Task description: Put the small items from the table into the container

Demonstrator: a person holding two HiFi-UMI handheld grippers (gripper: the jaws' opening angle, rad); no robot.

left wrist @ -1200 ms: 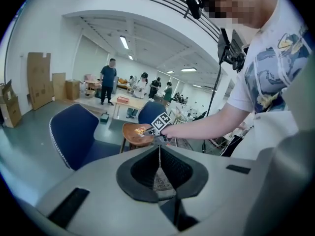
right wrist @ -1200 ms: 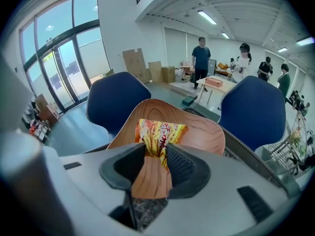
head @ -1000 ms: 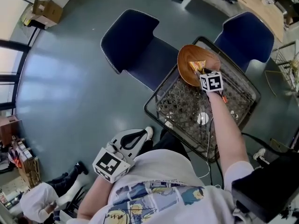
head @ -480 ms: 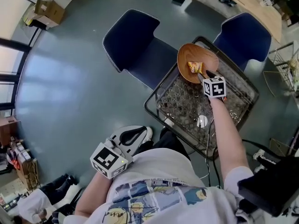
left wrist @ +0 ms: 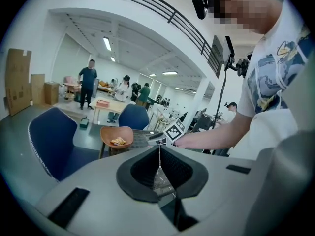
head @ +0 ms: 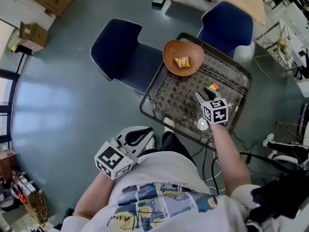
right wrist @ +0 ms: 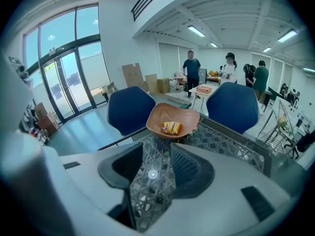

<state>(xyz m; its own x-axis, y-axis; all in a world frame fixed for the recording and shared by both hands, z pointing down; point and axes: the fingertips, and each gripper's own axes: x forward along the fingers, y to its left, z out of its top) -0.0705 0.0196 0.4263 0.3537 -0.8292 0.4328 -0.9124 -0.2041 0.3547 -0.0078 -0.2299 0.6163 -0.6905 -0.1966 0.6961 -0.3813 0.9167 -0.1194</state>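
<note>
A wooden bowl (head: 182, 57) stands at the table's far corner with a yellow snack packet (head: 182, 62) in it. The right gripper view also shows the bowl (right wrist: 172, 118) and packet (right wrist: 171, 127). My right gripper (head: 200, 97) hovers open and empty over the middle of the patterned table (head: 174, 98), well short of the bowl. A small red and yellow item (head: 213, 87) lies on the table just beyond it. A small silver disc (right wrist: 153, 174) shows below its parted jaws. My left gripper (head: 145, 138) is shut and empty, held by my body off the table.
Two blue chairs (head: 118, 50) (head: 227, 25) stand beside and behind the table. Cables hang off the near table edge (head: 212, 153). A wire rack (head: 282, 45) stands at the right. People stand around tables far across the room (right wrist: 192, 70).
My right gripper has drawn back from the bowl toward the near side of the table and risen, leaving the packet in the bowl. The left gripper has shifted only slightly.
</note>
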